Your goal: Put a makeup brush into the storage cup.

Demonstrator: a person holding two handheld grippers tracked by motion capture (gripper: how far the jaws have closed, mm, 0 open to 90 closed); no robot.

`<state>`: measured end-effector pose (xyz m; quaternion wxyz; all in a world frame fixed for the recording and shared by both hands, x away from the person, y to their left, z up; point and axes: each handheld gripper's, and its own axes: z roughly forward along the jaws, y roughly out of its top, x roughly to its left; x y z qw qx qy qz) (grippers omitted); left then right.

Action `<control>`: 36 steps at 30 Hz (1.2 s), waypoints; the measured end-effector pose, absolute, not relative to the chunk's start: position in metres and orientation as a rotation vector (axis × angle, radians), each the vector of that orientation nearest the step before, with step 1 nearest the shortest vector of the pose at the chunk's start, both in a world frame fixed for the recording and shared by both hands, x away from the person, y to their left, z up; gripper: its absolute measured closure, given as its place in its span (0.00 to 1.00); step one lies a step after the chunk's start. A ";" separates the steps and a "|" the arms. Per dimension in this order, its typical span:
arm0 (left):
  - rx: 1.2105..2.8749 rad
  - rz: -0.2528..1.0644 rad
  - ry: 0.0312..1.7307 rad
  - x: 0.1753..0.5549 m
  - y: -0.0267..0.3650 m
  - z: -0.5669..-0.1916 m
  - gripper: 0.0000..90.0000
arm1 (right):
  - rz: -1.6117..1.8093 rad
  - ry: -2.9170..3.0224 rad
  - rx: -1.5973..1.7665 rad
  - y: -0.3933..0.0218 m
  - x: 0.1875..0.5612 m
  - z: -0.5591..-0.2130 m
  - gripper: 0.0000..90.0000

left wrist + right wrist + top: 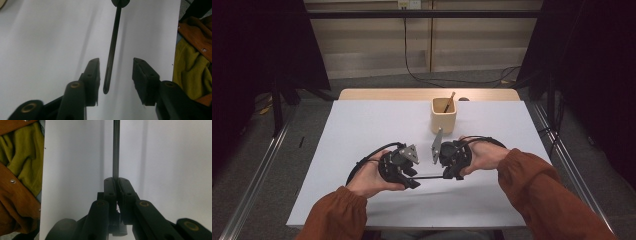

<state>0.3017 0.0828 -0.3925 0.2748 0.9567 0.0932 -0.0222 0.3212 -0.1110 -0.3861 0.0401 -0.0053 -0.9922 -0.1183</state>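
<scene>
High view overhead, tool views close, sharing table

Table: white top, wooden edge at far side
Floor: grey carpet, metal rails either side
Wall: pale panelling, black cable hanging
Sides: dark curtains

Both forearms reach in low; left gripper jaws apart, right gripper jaws apparently clamped together.
</scene>
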 end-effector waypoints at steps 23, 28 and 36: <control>2.560 -0.079 0.236 0.305 0.072 -0.399 0.89 | -0.412 -3.029 0.001 -0.107 0.319 -0.388 0.95; 2.565 -0.080 0.226 0.306 0.070 -0.400 0.92 | -0.420 -3.029 0.003 -0.108 0.319 -0.388 0.95; 2.573 -0.102 0.198 0.304 0.069 -0.402 0.95 | -0.421 -3.034 0.028 -0.108 0.318 -0.390 0.95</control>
